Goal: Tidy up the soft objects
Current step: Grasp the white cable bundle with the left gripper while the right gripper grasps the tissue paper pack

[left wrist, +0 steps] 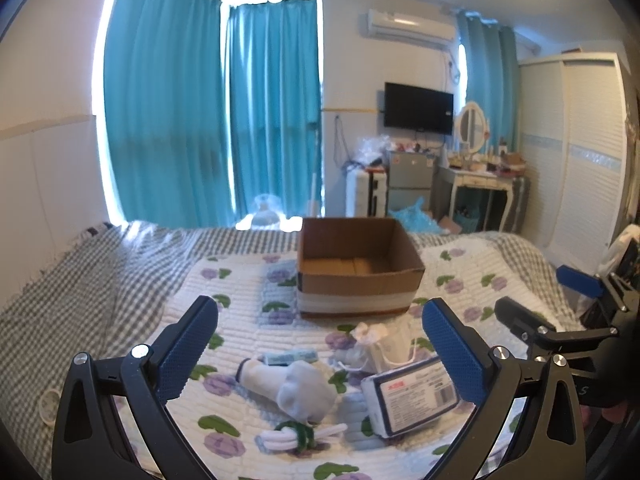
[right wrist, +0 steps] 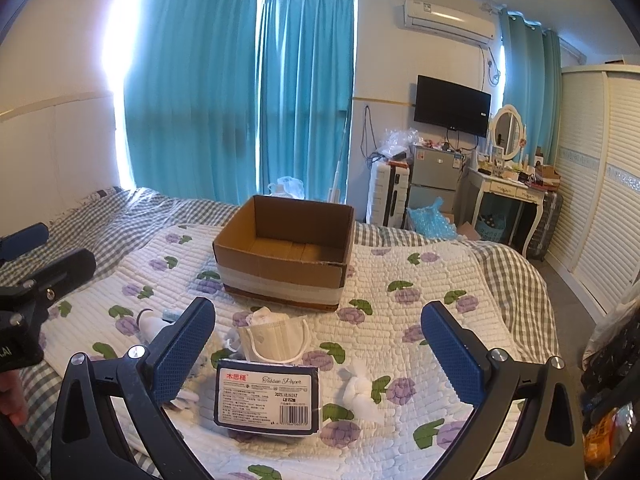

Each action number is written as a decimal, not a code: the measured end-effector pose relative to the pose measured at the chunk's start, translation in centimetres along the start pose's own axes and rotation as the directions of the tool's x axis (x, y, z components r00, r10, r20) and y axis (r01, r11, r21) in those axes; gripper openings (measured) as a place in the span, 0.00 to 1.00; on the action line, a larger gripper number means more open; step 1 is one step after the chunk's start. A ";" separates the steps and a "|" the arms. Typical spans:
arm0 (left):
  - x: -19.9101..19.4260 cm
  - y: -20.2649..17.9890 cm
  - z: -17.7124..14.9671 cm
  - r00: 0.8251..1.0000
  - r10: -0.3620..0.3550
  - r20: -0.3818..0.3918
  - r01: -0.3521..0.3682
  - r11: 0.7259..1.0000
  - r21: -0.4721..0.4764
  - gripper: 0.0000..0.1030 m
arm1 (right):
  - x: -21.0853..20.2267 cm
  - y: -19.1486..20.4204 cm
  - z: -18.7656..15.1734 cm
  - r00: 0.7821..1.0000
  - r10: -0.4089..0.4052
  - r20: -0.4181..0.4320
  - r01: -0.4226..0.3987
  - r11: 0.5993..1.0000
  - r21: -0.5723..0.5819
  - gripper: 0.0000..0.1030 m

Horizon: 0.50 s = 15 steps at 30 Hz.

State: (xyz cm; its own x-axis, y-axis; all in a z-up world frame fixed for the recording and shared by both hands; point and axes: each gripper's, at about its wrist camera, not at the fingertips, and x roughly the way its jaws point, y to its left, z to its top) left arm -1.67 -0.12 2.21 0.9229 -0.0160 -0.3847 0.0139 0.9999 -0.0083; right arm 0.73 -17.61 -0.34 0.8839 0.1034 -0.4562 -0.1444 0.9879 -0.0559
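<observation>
An open cardboard box [left wrist: 360, 276] stands empty on the flowered quilt [left wrist: 240, 292]; it also shows in the right wrist view [right wrist: 284, 256]. In front of it lie a rolled white sock [left wrist: 296, 388], a white rope tied with green [left wrist: 300, 434], a tissue paper pack [left wrist: 412, 396], a white face mask [left wrist: 384, 344] and a small blue packet [left wrist: 290, 357]. My left gripper [left wrist: 320, 352] is open above the sock. My right gripper [right wrist: 318, 352] is open above the tissue pack [right wrist: 266, 398] and mask [right wrist: 276, 338]. A white cloth bundle [right wrist: 360, 390] lies to the right.
A checked sheet [left wrist: 80, 280] covers the bed's far side and edges. Beyond the bed stand teal curtains [left wrist: 200, 120], a small fridge [right wrist: 434, 174], a dressing table [right wrist: 508, 188] and a wardrobe [right wrist: 600, 200]. A small white round lid [left wrist: 50, 402] lies at the left.
</observation>
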 end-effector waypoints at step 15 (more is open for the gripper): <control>8.5 2.9 -8.3 0.959 0.061 -0.277 -0.069 0.997 -0.020 0.99 | 6.7 1.5 -5.2 0.968 -0.015 -0.249 -0.001 0.998 -0.067 1.00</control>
State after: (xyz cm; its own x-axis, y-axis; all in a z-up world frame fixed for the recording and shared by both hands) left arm 3.05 2.63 -8.80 0.7796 0.0447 -0.6247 -0.0572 0.9984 0.0001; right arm 4.12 -16.01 -8.15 0.7475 0.0562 -0.6619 -0.1751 0.9779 -0.1146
